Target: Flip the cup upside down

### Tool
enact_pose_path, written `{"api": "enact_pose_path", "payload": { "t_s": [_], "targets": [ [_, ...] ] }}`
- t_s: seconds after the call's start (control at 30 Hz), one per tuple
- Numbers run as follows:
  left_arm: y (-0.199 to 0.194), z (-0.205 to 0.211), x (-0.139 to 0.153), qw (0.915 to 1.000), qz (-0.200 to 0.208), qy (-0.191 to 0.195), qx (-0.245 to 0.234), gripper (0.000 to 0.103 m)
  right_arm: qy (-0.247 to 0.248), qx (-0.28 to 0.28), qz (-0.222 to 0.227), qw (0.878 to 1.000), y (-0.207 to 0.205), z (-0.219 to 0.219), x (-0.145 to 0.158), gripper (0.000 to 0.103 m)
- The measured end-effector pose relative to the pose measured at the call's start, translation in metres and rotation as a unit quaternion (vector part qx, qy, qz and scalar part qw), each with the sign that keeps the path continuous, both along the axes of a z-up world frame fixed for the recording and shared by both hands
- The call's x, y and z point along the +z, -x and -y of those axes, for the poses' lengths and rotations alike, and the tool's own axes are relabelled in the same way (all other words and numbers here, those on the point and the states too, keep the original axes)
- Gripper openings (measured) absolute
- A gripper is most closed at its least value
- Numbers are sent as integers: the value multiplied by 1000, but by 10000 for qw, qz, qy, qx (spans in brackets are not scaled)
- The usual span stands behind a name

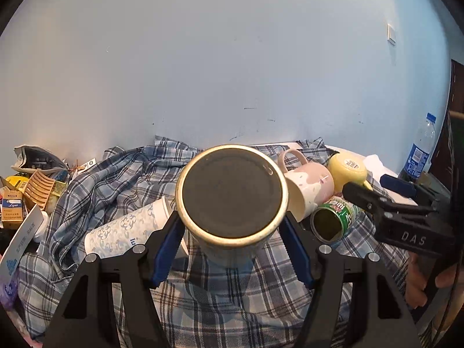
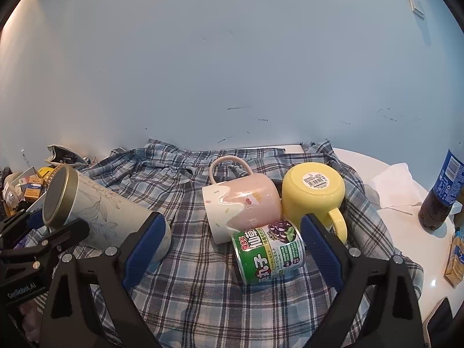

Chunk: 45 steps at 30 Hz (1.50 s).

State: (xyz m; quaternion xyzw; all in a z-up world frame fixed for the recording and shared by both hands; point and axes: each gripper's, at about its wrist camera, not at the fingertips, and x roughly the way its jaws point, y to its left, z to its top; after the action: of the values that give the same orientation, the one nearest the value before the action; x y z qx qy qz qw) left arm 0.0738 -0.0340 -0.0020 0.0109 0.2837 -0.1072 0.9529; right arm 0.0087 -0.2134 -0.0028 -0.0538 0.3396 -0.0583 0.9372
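Cup (image 1: pixel 232 194) sits clamped in the left gripper (image 1: pixel 232 249), tilted, gold-rimmed base up, left of the pink mug (image 2: pixel 242 203); right gripper (image 2: pixel 232 246) hangs wide apart over the can (image 2: pixel 269 253).

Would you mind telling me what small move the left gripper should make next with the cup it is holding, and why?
Probably keep rotating the wrist. The left gripper clamps the white cup, which the right view shows tilted, its gold-ringed end raised off the plaid cloth, so the flip looks unfinished.
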Motion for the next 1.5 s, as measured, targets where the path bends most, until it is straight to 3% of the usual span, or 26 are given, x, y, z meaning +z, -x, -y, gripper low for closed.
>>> {"api": "enact_pose_path", "payload": {
  "t_s": [0.17, 0.33, 0.47, 0.8, 0.97, 1.03, 1.1, 1.2, 1.3, 1.4, 1.47, 1.5],
  "targets": [
    [-8, 1, 3, 9999, -77, 90, -87, 68, -7, -21, -39, 10000, -1, 1, -1, 94],
    [0, 8, 8, 9997, 130, -57, -176, 64, 25, -14, -65, 10000, -2, 0, -3, 94],
    [13, 11, 21, 9985, 458, -270, -158, 51, 11, -22, -82, 10000, -3, 2, -4, 94],
    [37, 3, 52, 9964, 821, -123, -187, 51, -31, -5, 14, 10000, 2, 2, 0, 94],
    [65, -2, 70, 9905, 1374, -39, -99, 51, -186, 101, 281, 9994, 10, 0, 10, 94],
    [78, -1, 71, 9851, 1706, -183, 104, 60, -223, 165, 403, 9988, 16, -2, 16, 94],
    [93, -1, 70, 9743, 2165, -354, 518, 100, -277, 258, 523, 9979, 21, -5, 22, 94],
    [112, -3, 68, 9582, 2743, -440, 685, 103, -227, 378, 702, 9966, 28, -12, 28, 94],
    [120, -3, 65, 9527, 2911, -597, 629, 103, -148, 506, 896, 9946, 35, -20, 33, 94],
    [123, -6, 58, 9454, 3024, -615, 1047, 103, -143, 643, 1028, 9925, 41, -24, 37, 94],
    [122, -12, 48, 9467, 3058, -405, 930, 103, -106, 690, 1076, 9917, 43, -27, 38, 94],
    [119, -16, 42, 9524, 2948, -288, 723, 103, 24, 657, 1113, 9916, 44, -28, 38, 96]
  ]
}}
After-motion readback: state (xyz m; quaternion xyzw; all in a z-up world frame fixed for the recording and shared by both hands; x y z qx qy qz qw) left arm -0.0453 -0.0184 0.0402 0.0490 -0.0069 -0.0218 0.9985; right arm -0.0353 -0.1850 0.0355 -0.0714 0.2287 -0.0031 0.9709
